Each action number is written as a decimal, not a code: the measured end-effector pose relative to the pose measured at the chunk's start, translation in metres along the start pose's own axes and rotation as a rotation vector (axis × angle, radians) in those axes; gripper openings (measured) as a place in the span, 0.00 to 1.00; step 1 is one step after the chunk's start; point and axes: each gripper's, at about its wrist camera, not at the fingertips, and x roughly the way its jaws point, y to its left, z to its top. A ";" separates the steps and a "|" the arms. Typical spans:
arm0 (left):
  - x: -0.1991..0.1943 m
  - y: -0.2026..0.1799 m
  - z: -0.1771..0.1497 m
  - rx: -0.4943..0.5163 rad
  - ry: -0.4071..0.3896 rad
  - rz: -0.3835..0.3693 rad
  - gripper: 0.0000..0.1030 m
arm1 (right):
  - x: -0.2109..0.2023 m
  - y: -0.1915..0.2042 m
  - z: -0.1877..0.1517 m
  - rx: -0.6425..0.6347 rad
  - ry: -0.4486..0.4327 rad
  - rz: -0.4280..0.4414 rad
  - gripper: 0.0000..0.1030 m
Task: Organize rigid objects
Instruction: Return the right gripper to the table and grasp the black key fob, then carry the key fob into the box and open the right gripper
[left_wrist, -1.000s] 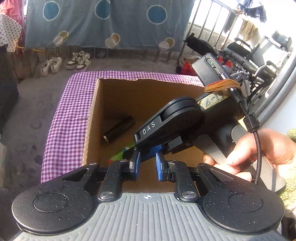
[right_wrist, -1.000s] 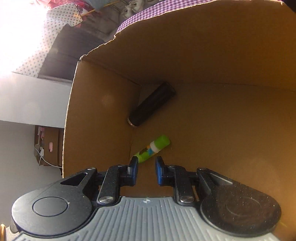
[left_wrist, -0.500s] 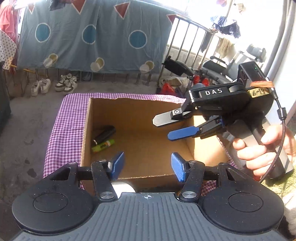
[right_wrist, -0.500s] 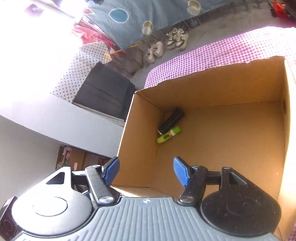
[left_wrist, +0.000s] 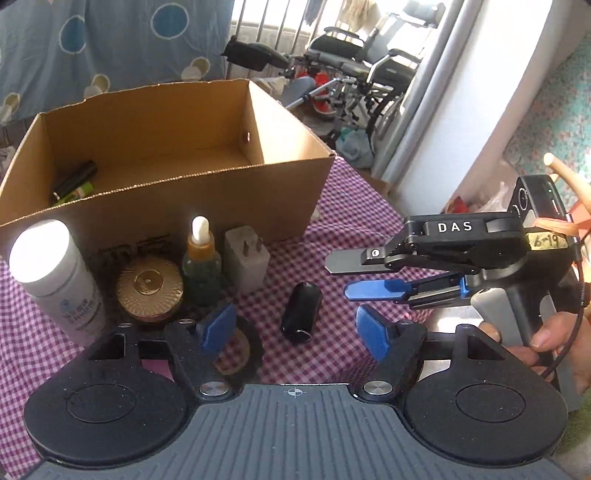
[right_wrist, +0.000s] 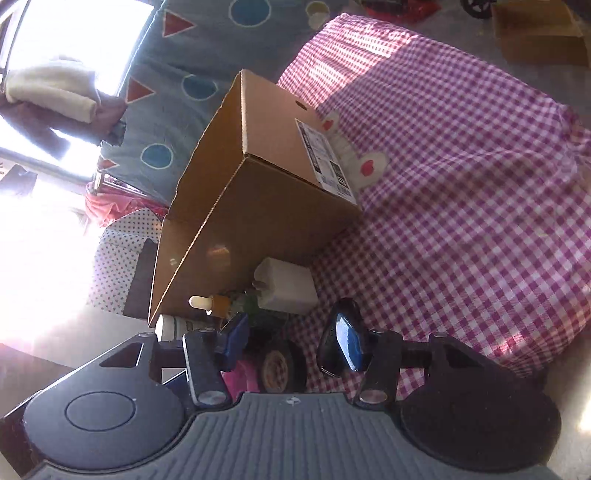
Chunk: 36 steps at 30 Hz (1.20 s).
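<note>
An open cardboard box (left_wrist: 184, 206) (right_wrist: 258, 206) holds a black tube (left_wrist: 75, 177) and a green tube (left_wrist: 79, 192). In front of it stand a white bottle (left_wrist: 55, 273), a gold jar (left_wrist: 149, 291), a dropper bottle (left_wrist: 201, 262) (right_wrist: 214, 304) and a white charger block (left_wrist: 245, 260) (right_wrist: 286, 286). A short black cylinder (left_wrist: 301, 314) (right_wrist: 343, 308) lies on the cloth beside a black tape roll (left_wrist: 236, 350) (right_wrist: 277, 363). My left gripper (left_wrist: 295, 325) is opening above the cylinder, not touching it. My right gripper (left_wrist: 351, 277) (right_wrist: 291, 338) hovers to its right, jaws closing on nothing.
The purple checked tablecloth (left_wrist: 332, 236) (right_wrist: 443, 184) stretches bare to the right of the box. A hand (left_wrist: 554, 332) holds the right gripper's handle. Wheelchairs (left_wrist: 362, 74) and a blue patterned sheet (left_wrist: 110, 44) stand beyond the table.
Both grippers came back out of the box and went from shut to open. They now hang over the items in front of the box. The right jaws have narrowed since half a second ago.
</note>
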 end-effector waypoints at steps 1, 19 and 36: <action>0.010 -0.003 -0.001 0.012 0.011 0.007 0.66 | 0.004 -0.008 -0.005 0.019 0.003 -0.019 0.51; 0.085 -0.024 -0.010 0.120 0.143 0.106 0.39 | 0.046 -0.021 -0.006 0.039 0.056 0.011 0.23; 0.064 -0.026 -0.012 0.099 0.083 0.103 0.39 | 0.045 0.005 -0.018 -0.093 0.000 0.002 0.16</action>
